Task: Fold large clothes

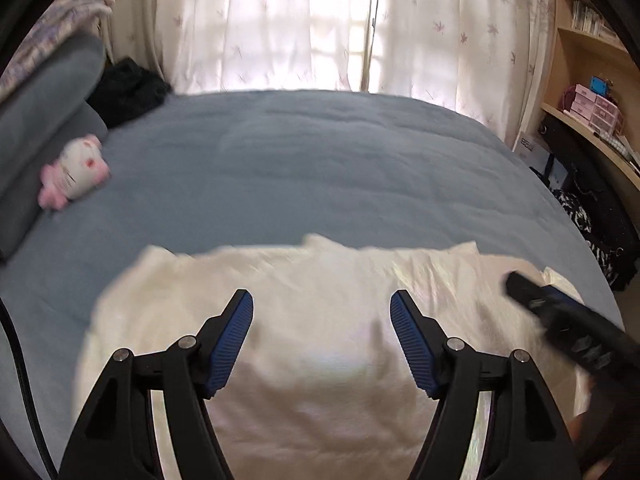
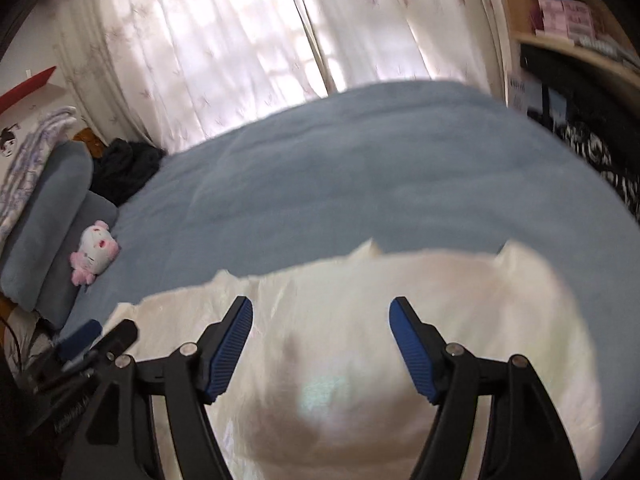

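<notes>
Now both claws hang over the near edge of a blue-grey bed (image 1: pixel 320 168), angled downward. Left claw (image 1: pixel 322 336): jaws spread wide, blue ribbed pads (image 1: pixel 236 344) facing each other, nothing between them. Right claw (image 2: pixel 321 340): the same, jaws apart and empty. No earlier picture to compare.

Cream satin garment (image 1: pixel 320 320), the task's thing, lies spread flat on the bed at the 6 o'clock side of both views, directly beneath the open jaws, not held by either. Its far edge runs ragged across the bedspread, with small raised corners. Image blurred there; the type of clothing cannot be told.

From the left wrist view the right claw shows at 4 o'clock, over the garment's right edge. From the right wrist view the left claw (image 2: pixel 96 340) shows at 8 o'clock, at the garment's left edge.

Pink-and-white plush toy (image 1: pixel 76 172) at 9 o'clock, lying against grey pillows (image 1: pixel 48 92). Dark bundle of cloth (image 1: pixel 128 92) at 10 o'clock by the pillows. White floral curtains (image 1: pixel 280 24) at 12 o'clock, backlit. Wooden shelves (image 1: pixel 588 60) with pink boxes at 2 o'clock.
</notes>
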Demonstrator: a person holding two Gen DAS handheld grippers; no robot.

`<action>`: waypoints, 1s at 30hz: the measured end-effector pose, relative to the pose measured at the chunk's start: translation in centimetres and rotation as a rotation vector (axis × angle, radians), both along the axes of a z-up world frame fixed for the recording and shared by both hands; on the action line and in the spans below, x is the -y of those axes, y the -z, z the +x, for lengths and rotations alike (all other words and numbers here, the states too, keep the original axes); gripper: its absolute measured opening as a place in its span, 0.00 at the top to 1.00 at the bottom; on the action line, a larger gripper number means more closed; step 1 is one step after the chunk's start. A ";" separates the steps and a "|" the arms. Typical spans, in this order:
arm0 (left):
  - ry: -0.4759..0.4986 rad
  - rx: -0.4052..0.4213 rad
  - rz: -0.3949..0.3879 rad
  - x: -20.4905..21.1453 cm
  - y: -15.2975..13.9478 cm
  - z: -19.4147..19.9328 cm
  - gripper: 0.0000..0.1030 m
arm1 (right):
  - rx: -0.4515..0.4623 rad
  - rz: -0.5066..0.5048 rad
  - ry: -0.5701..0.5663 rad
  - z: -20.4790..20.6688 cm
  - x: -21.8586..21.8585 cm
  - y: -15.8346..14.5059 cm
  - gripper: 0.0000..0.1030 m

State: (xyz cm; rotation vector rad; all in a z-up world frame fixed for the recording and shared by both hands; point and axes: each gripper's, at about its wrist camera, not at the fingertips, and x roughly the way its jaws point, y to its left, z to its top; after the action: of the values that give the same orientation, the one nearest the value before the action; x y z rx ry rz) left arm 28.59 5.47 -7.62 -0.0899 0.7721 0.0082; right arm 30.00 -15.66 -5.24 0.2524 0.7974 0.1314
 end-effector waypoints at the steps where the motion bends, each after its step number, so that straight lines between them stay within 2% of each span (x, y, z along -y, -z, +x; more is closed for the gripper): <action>1: 0.007 -0.011 0.008 0.5 0.6 0.3 0.32 | -0.010 -0.026 0.001 0.5 -0.6 1.2 0.31; 5: 0.035 -0.047 0.064 1.8 3.7 1.8 0.32 | -0.019 -0.087 0.011 1.1 -1.2 4.1 0.31; 11: 0.023 -0.056 0.009 1.4 6.4 2.9 0.27 | -0.008 -0.096 0.003 2.1 -1.0 5.8 0.27; 19: 0.010 0.008 0.033 1.3 8.6 3.4 0.25 | 0.047 -0.110 0.019 2.5 -1.5 7.7 0.24; 30: -0.009 0.035 0.031 1.5 10.4 3.9 0.25 | 0.067 -0.113 0.044 3.3 -1.9 9.4 0.24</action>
State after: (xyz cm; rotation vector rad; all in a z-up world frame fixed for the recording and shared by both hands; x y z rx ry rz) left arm 32.46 3.97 -17.98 -0.0643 0.7361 0.0269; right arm 33.29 -13.78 -14.61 0.1575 0.7292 0.0524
